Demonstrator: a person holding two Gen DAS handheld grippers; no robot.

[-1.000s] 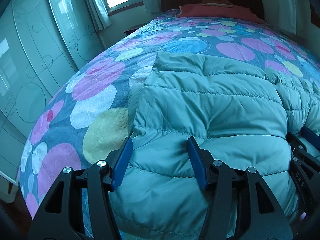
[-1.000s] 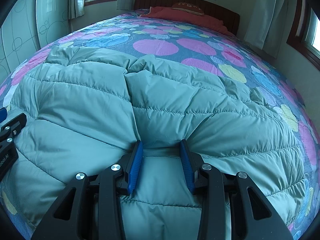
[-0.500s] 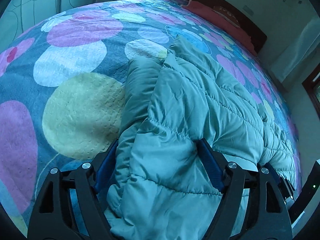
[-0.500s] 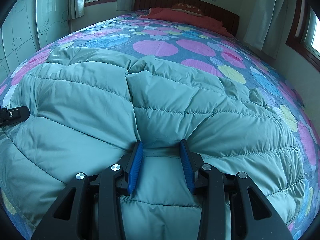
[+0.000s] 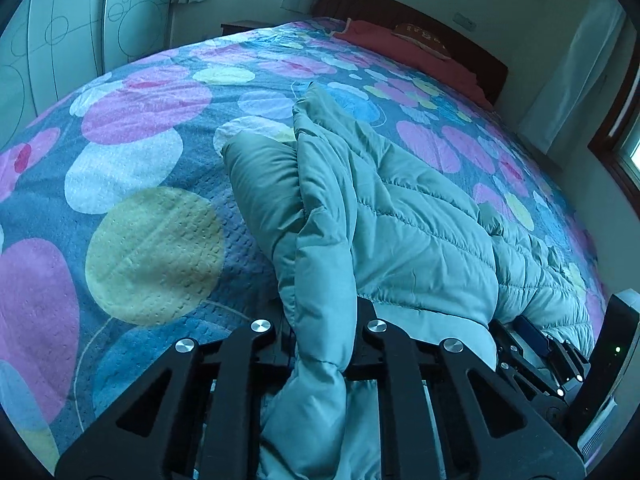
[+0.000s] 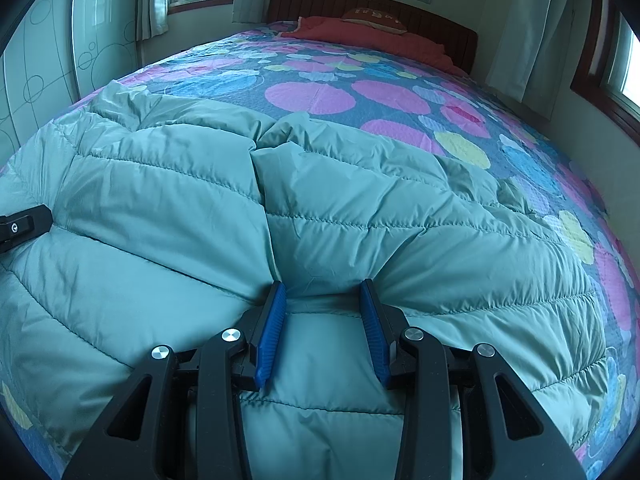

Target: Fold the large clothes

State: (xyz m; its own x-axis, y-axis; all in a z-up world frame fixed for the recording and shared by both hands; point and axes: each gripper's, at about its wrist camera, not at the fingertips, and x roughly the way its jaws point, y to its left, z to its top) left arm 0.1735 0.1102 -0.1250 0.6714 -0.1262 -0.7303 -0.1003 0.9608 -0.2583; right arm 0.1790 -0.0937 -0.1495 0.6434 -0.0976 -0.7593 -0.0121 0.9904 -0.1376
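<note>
A large pale green quilted down jacket [image 6: 360, 216] lies spread on the bed. In the left wrist view my left gripper [image 5: 324, 320] is shut on the jacket's left edge [image 5: 324, 264], which bunches up between the fingers and hides the pads. In the right wrist view my right gripper [image 6: 326, 304] stands partly open with its blue pads [image 6: 272, 332] on either side of a raised fold of the jacket. The right gripper also shows at the right edge of the left wrist view [image 5: 536, 344]. The left gripper's tip shows at the left edge of the right wrist view [image 6: 24, 224].
The bed carries a blue cover with large pink, yellow and white circles [image 5: 152, 248]. A red blanket and pillow [image 6: 360, 28] lie by the dark headboard. A wardrobe [image 5: 60, 40] stands to the left, curtained windows [image 6: 524, 32] to the right.
My left gripper has closed on the jacket's left edge and lifted it, so the fabric now bunches between the fingers. The right gripper has stayed in place.
</note>
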